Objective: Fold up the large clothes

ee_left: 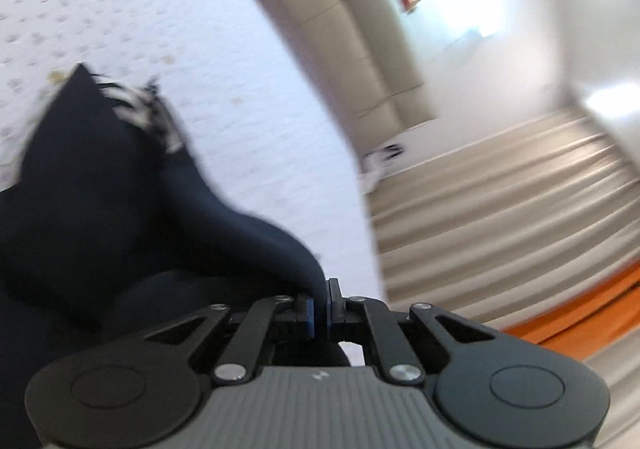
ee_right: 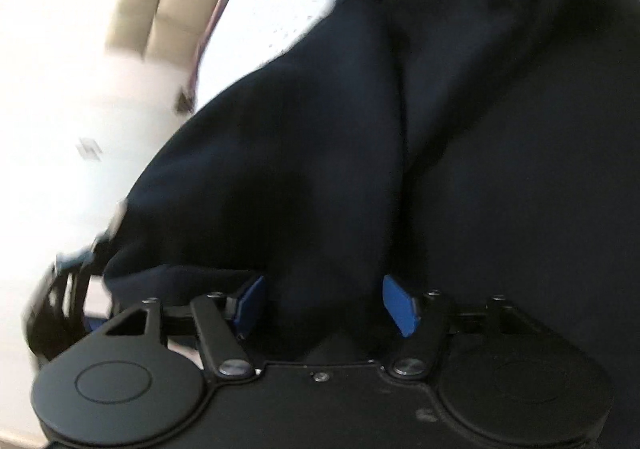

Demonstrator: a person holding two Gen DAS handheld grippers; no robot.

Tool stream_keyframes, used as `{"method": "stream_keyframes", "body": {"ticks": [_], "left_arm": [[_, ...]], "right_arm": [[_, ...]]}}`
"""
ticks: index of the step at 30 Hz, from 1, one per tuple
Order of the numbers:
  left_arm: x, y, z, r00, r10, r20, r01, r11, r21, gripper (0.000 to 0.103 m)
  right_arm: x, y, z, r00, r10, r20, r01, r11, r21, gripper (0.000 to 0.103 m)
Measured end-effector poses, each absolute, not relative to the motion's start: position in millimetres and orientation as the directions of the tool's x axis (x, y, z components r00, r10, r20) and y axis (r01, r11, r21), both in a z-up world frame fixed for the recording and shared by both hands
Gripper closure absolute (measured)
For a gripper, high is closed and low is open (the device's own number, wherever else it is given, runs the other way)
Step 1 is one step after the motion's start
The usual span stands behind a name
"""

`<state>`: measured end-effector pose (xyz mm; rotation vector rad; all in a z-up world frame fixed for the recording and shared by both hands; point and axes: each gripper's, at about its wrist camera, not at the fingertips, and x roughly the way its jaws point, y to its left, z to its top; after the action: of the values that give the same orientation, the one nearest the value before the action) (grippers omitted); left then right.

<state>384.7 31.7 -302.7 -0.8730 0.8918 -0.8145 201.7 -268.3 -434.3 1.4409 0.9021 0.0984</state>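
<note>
Clamped in the left gripper (ee_left: 319, 312), blue pads pinched tight on a thin ridge of the dark navy garment (ee_left: 96, 185), presumably to anchor that edge for the fold; spread wide at the right gripper (ee_right: 323, 305), blue pads (ee_right: 398, 305) apart with a thick fold of cloth bulging between them, seemingly not pressed; heaped and rumpled beyond, draped across the white dotted bed (ee_left: 132, 5); striped trim (ee_left: 148, 109) near the peak; no containers visible
</note>
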Motion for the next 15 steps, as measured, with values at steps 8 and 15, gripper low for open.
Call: {"method": "stream_keyframes", "body": {"ticks": [8, 15], "left_arm": [[383, 43, -321, 0.387, -0.891, -0.235, 0.141, 0.31, -0.94, 0.097], [378, 49, -339, 0.356, -0.889, -0.288, 0.133, 0.353, -0.926, 0.096]], "right_arm": [[223, -252, -489, 0.814, 0.552, -0.179, 0.397, -0.305, 0.866, 0.068], [225, -319, -353, 0.823, 0.422, -0.381, 0.258, 0.32, 0.911, 0.092]]}}
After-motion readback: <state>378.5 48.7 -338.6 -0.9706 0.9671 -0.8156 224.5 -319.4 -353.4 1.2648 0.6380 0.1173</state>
